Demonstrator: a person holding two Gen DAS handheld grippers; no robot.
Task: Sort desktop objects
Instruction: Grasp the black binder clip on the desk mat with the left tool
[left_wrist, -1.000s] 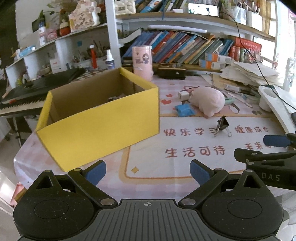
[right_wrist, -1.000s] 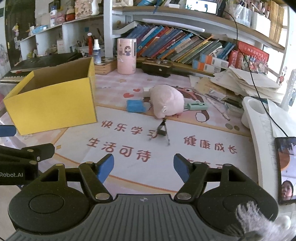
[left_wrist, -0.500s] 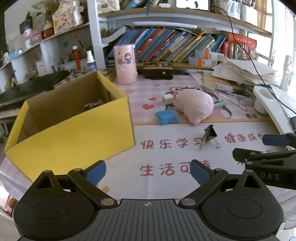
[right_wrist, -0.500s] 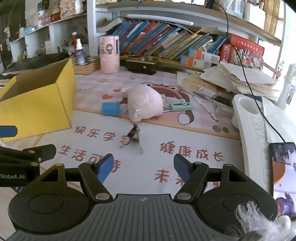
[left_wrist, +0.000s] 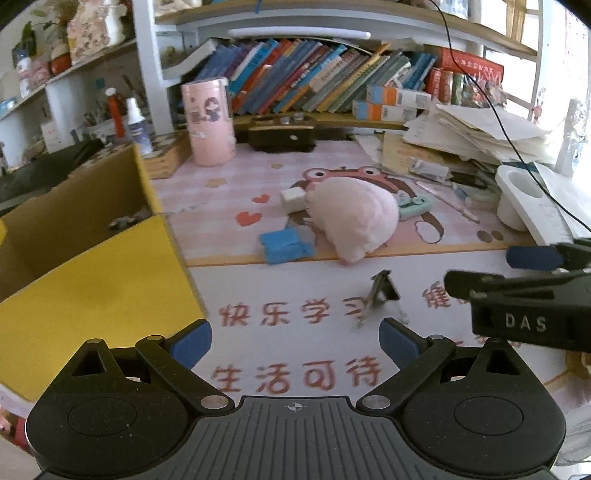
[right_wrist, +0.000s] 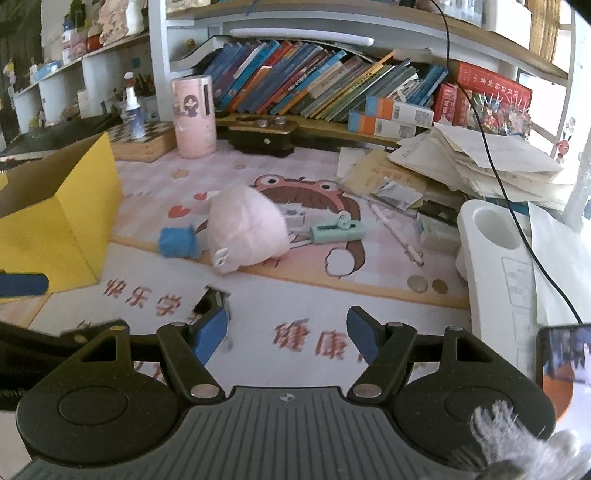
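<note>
A black binder clip (left_wrist: 380, 291) stands on the printed desk mat, just ahead of my left gripper (left_wrist: 295, 341), which is open and empty. In the right wrist view the binder clip (right_wrist: 212, 299) sits right by the left fingertip of my right gripper (right_wrist: 287, 334), also open with nothing between its pads. Behind the clip lie a pink plush (left_wrist: 354, 221), a blue block (left_wrist: 286, 245), a white cube (left_wrist: 293, 197) and a green tool (right_wrist: 338, 230). The open yellow box (left_wrist: 92, 295) stands at the left with small items inside.
A pink cylinder (right_wrist: 194, 114), a black case (right_wrist: 264, 134) and a row of books (right_wrist: 314, 92) line the back. Stacked papers (right_wrist: 480, 158), a white holder (right_wrist: 495, 236), a pen (right_wrist: 399, 236), coins (right_wrist: 426, 284) and a phone (right_wrist: 561, 354) crowd the right side.
Both grippers have travelled right across the desk. The yellow box has slid toward the left edge of both views, and the binder clip and plush are nearer. Jaw widths are unchanged.
</note>
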